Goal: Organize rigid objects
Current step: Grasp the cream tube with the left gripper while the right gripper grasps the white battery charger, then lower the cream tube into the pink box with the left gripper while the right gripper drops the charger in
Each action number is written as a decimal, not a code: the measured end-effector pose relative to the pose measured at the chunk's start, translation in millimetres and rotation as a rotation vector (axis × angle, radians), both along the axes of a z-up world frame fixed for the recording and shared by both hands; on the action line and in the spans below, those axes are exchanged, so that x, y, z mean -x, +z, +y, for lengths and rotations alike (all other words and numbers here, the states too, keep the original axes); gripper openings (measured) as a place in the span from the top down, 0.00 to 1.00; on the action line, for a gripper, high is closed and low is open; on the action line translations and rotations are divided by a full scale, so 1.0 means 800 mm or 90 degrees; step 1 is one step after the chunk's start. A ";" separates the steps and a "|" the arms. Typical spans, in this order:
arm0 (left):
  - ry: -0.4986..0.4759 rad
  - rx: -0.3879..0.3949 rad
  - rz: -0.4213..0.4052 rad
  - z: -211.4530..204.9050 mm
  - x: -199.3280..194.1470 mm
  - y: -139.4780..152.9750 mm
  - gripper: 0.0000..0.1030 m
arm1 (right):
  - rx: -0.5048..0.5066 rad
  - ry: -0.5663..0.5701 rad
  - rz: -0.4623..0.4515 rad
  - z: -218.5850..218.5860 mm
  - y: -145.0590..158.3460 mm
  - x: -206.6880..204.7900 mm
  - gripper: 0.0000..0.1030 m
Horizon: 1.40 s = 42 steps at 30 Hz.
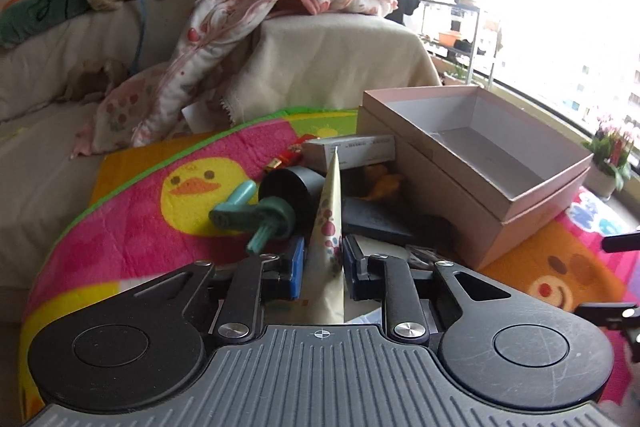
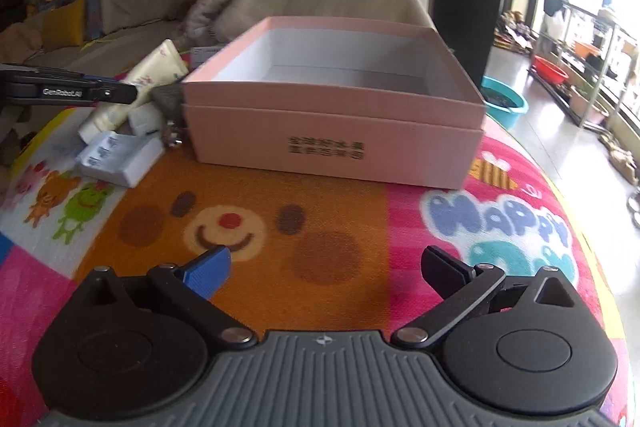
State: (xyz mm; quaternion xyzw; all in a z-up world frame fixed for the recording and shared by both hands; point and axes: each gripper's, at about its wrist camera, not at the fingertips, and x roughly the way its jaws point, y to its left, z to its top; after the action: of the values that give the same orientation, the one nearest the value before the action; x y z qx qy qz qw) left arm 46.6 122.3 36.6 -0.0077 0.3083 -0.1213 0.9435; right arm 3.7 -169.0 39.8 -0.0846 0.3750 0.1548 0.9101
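The left tongs [image 1: 323,259] are pinching a cream paw-print tube [image 1: 331,223], held above the cartoon play mat [image 1: 132,211]. At their two o'clock the open pink box [image 1: 480,163] is sitting empty. The right tongs [image 2: 326,269] are hovering spread, holding nothing, the box at their twelve o'clock.

1 pink box [image 2: 332,143], 1 cream tube [image 1: 331,227], 3 white cartons [image 2: 120,155].

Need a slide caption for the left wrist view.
Left gripper shut on cream tube, open pink box ahead.
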 end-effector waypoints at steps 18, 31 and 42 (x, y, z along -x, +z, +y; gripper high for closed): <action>0.036 0.021 0.082 0.027 0.132 -0.022 0.69 | -0.017 0.224 0.029 0.171 -0.010 -0.029 0.12; -0.009 -0.096 0.044 -0.035 0.141 -0.021 0.71 | -0.020 0.185 -0.009 0.038 0.044 0.043 0.13; -0.182 -0.061 -0.023 -0.136 0.150 0.070 0.71 | -0.028 0.062 -0.131 -0.087 0.098 0.086 0.13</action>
State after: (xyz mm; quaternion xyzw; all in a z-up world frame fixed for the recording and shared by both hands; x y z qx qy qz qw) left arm -73.4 13.4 92.7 0.0836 0.2944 -0.2397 0.9213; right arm -64.9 -238.9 118.1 -0.0982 0.2719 0.1975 0.9367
